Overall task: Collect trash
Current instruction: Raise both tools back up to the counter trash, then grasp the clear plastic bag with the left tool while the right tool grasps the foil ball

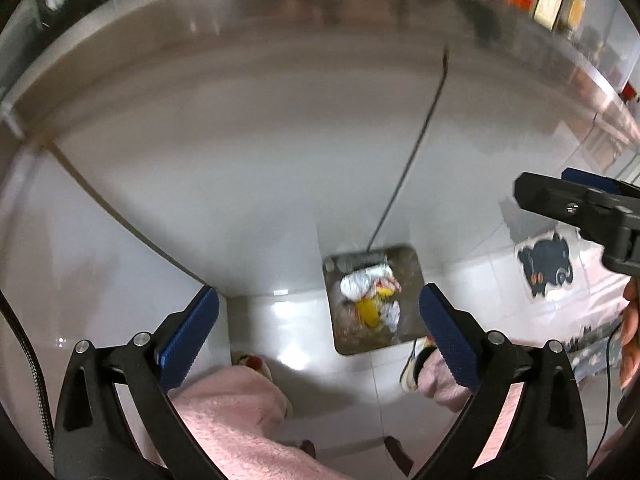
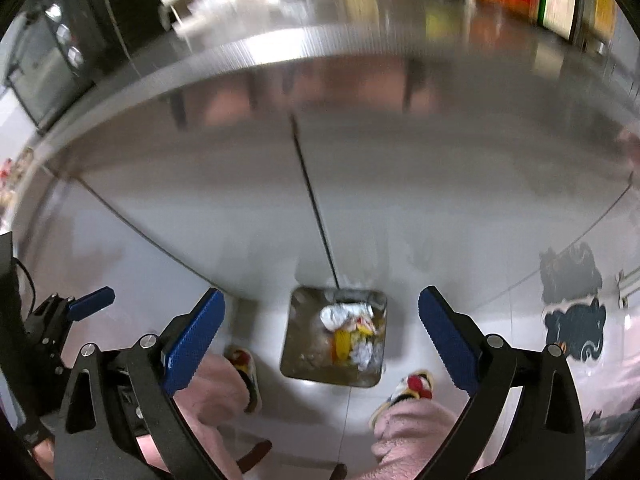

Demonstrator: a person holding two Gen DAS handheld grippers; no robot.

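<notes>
Currently the trash bin (image 2: 334, 338) sits on the floor right against the foot of the steel cabinet (image 2: 360, 184), directly below both of your grippers and between your 2 slippered feet. Its opening is a rounded rectangle, long axis running away from the cabinet toward you. Inside lie crumpled white wrappers (image 2: 340, 315) on the cabinet side and yellow scraps (image 2: 343, 345) toward your side.

Your right gripper (image 2: 322, 326) frames the bin almost exactly between its fingers, so it looks the better centred of the 2. Your left gripper (image 1: 319, 322) has the bin offset toward its right finger, partly behind that pad (image 1: 444, 332).

Both grippers are spread wide, blue pads well apart, nothing between them and nothing touched. No trash is carried at this moment.

Judgement: with both empty over a part-filled bin, the drop looks done; the next piece must be sought away from the bin. The counter above is too blurred to show any.
</notes>
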